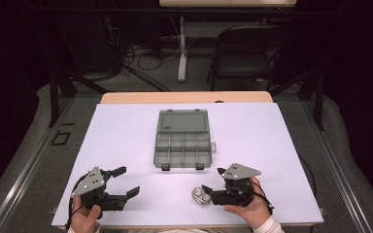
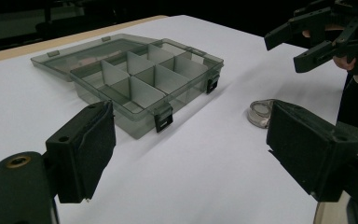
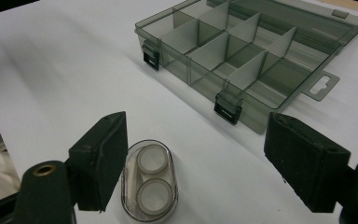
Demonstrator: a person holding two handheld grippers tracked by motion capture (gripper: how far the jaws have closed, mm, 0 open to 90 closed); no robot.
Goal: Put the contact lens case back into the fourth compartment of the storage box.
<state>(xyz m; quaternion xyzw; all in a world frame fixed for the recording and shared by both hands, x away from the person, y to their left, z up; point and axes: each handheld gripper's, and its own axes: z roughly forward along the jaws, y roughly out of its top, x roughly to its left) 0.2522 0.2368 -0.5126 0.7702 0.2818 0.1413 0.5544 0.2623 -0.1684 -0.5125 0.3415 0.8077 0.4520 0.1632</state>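
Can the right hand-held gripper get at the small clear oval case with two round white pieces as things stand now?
Probably yes. The right hand-held gripper has open jaws, and the small clear oval case with two round white pieces lies on the white table just beside one jaw, with nothing between them.

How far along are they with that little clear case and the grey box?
Done: the organizer box lies open, its compartments showing nothing inside. In hand: the right gripper sits low over the small clear case, jaws open on either side and not pressing it. The left gripper waits open, apart. Left, probably: grasping the case and putting it in the box.
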